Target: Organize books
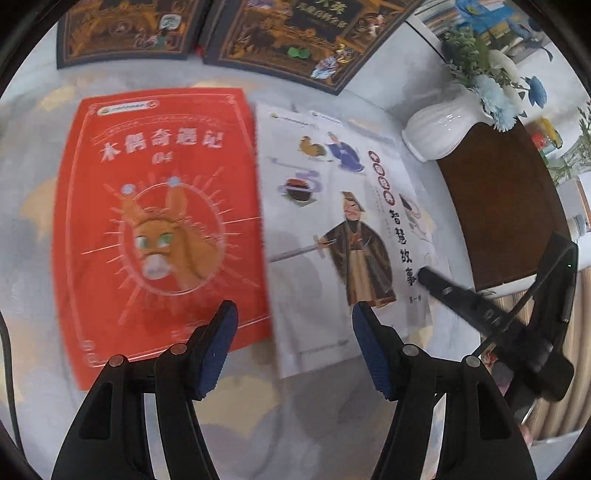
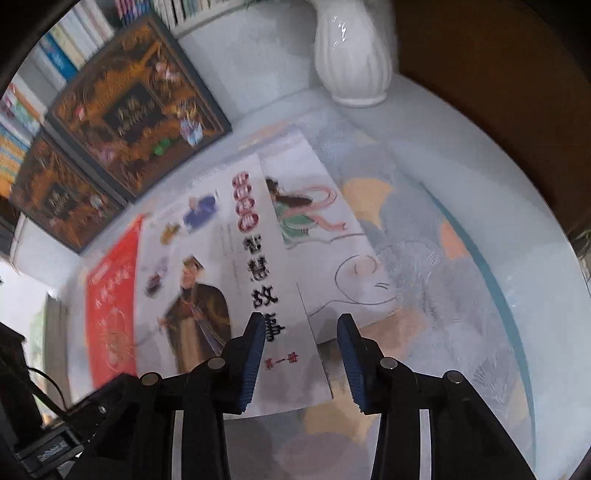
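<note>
Your left gripper (image 1: 291,314) hangs open above the red book (image 1: 159,221) and white book (image 1: 343,236); your right gripper (image 2: 301,325) gapes empty over the white book's corner.

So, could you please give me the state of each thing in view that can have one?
Red book: closed, lying flat, cover up.
White book: closed, flat, beside the red one, overlapping another white book.
Two dark books: closed, flat, side by side.
Vase: upright, holding flowers.
Left gripper: open, empty, above the books.
Right gripper: open, empty, over the white book.
</note>
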{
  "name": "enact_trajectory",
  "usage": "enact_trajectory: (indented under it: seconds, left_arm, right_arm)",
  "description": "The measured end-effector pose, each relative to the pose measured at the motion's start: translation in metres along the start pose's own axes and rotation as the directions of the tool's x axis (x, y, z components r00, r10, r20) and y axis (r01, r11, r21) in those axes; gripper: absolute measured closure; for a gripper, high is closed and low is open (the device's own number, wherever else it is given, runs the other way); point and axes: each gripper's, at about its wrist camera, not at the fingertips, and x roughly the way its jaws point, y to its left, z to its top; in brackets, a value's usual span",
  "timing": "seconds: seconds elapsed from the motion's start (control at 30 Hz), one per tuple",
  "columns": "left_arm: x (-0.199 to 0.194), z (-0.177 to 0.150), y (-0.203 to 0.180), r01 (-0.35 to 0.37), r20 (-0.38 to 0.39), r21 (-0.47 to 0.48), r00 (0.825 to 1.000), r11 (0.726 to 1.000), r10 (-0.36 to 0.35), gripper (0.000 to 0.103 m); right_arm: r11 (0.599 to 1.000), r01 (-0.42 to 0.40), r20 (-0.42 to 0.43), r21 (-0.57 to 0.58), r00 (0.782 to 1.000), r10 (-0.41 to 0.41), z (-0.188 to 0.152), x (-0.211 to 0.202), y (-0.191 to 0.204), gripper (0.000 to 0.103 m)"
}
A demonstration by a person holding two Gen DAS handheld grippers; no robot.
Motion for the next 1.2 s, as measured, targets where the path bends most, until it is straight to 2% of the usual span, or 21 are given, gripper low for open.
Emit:
enact_trajectory:
  seconds: [0.07, 0.13, 0.2, 0.3, 0.53, 0.63, 0.77, 0.87, 0.93, 1.07, 1.2]
  left_arm:
    - [0.003, -0.004, -0.009, 0.028, -0.019, 0.002, 0.999, 1.0, -0.028, 0.041]
    - [0.001, -0.008, -0.013, -0.008, -0.005, 0.004, 1.0, 1.0, 0.008, 0.04]
    - [-0.002, -0.017, -0.014, -0.017, -0.004, -0.001, 1.0, 1.0, 0.017, 0.04]
    - [-0.012, -0.038, -0.014, 0.01, -0.019, -0.022, 1.0, 1.0, -0.01, 0.04]
    - [-0.034, -0.131, -0.016, 0.01, -0.08, -0.017, 0.997, 1.0, -0.011, 0.04]
    - [-0.047, -0.174, -0.017, 0.035, -0.088, -0.032, 0.995, 0.999, -0.038, 0.04]
    - [-0.055, -0.209, -0.015, 0.075, -0.11, -0.068, 0.991, 0.995, -0.082, 0.04]
    - [-0.059, -0.224, -0.012, 0.101, -0.106, -0.102, 0.988, 0.99, -0.111, 0.044]
    - [-0.061, -0.229, -0.009, 0.101, -0.088, -0.131, 0.99, 0.986, -0.113, 0.05]
    - [-0.062, -0.233, -0.003, 0.083, -0.06, -0.178, 0.994, 0.981, -0.095, 0.062]
    - [-0.065, -0.235, -0.002, 0.072, -0.048, -0.178, 0.995, 0.981, -0.082, 0.066]
  right_arm:
    - [0.998, -0.013, -0.003, -0.06, 1.0, 0.013, -0.007, -0.004, 0.008, 0.062]
    - [0.996, -0.012, -0.024, -0.092, 1.0, 0.01, -0.012, -0.004, 0.01, 0.062]
    - [0.995, -0.033, -0.049, -0.098, 0.998, 0.029, -0.021, -0.007, 0.006, 0.062]
    - [0.992, -0.085, -0.094, -0.094, 0.993, 0.076, -0.04, -0.016, -0.004, 0.062]
    - [0.978, -0.169, -0.198, -0.126, 0.97, 0.142, -0.117, -0.05, -0.016, 0.062]
    - [0.968, -0.18, -0.235, -0.175, 0.962, 0.137, -0.151, -0.067, -0.017, 0.062]
    - [0.96, -0.193, -0.271, -0.205, 0.953, 0.134, -0.179, -0.078, -0.022, 0.062]
    - [0.964, -0.182, -0.264, -0.195, 0.956, 0.127, -0.176, -0.081, -0.025, 0.062]
    - [0.968, -0.169, -0.249, -0.184, 0.961, 0.12, -0.171, -0.082, -0.027, 0.062]
    - [0.963, -0.133, -0.225, -0.236, 0.971, 0.079, -0.172, -0.081, -0.023, 0.063]
    - [0.964, -0.172, -0.238, -0.203, 0.964, 0.122, -0.175, -0.08, -0.023, 0.065]
